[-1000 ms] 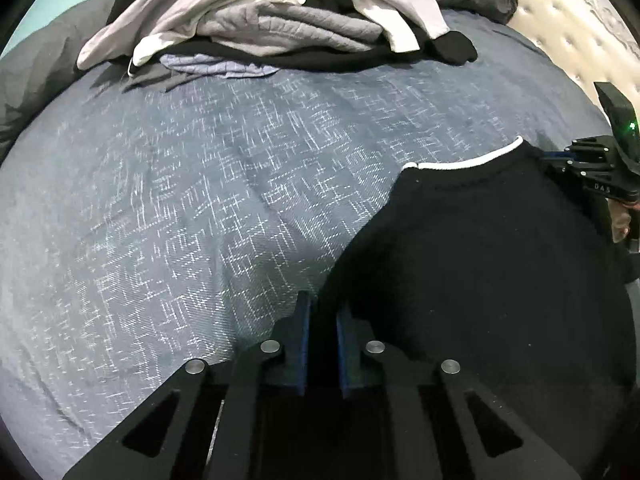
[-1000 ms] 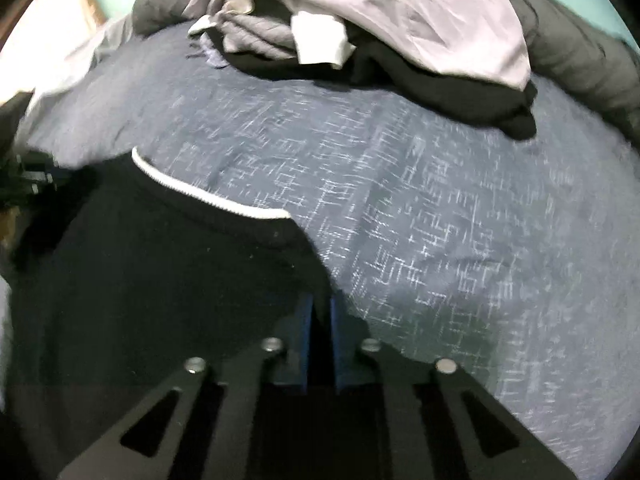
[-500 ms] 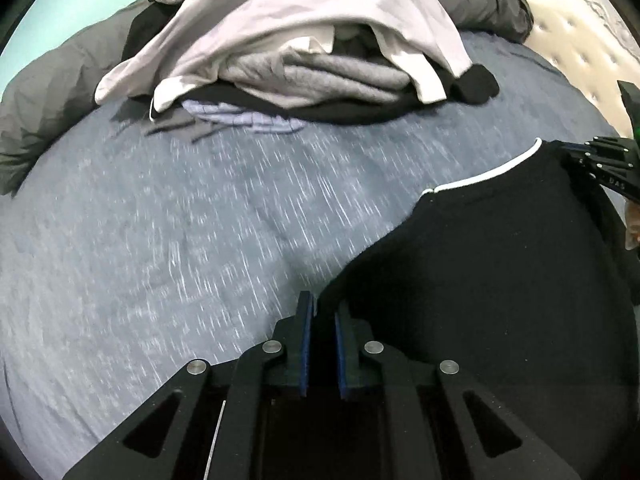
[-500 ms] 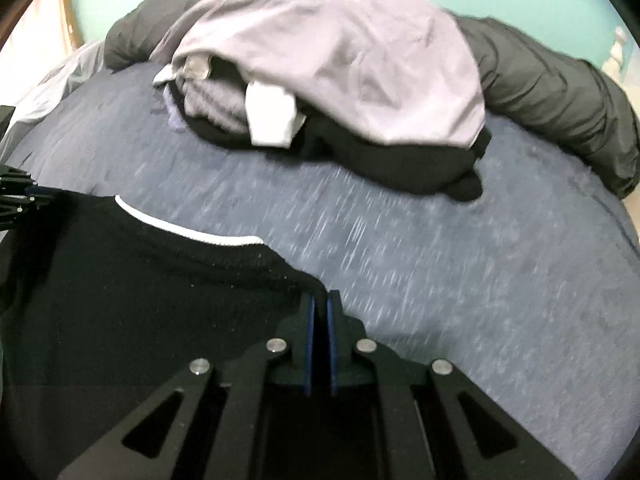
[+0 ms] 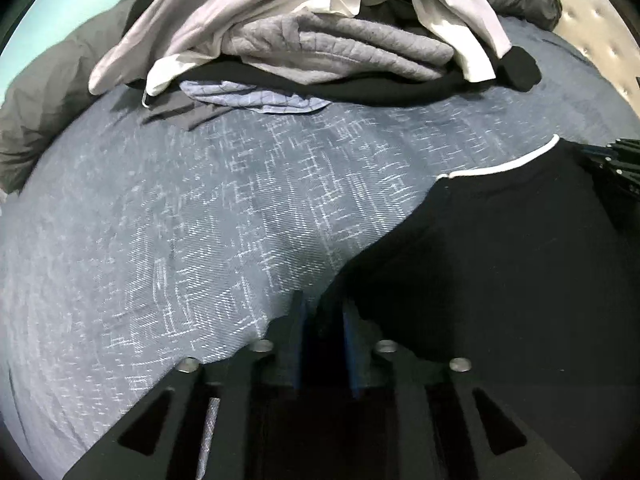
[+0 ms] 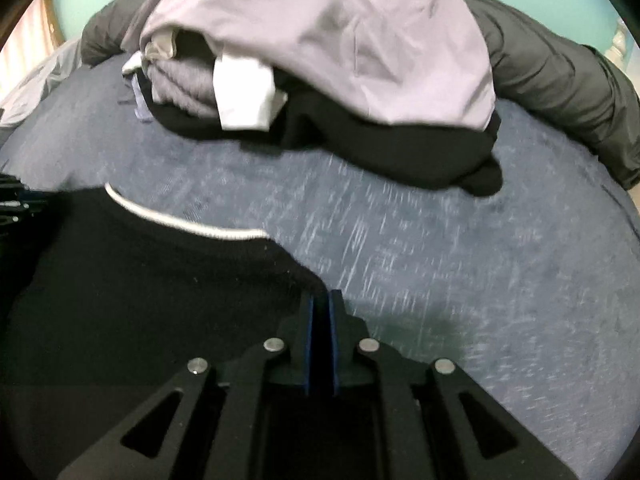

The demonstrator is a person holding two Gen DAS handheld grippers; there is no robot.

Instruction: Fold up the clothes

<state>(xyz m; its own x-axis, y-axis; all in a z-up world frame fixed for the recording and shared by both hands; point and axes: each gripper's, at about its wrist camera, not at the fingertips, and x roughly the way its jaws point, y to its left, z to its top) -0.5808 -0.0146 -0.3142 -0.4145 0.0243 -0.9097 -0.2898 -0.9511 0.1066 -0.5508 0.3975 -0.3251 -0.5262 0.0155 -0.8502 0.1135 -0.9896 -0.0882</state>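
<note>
A black top [image 5: 500, 260] with a white-trimmed neckline is spread on the bed [image 5: 180, 220], in front of the pile of clothes [image 5: 320, 40]. One corner of the top is gripped by the left gripper [image 5: 323, 320], its jaws narrowed on the dark cloth. The opposite corner is pinched by the right gripper [image 6: 320, 312], its jaws nearly touching with the fabric between them. The pile is topped by a pale lilac garment [image 6: 340, 40], and a dark grey duvet [image 6: 560, 80] is bunched behind the pile.
</note>
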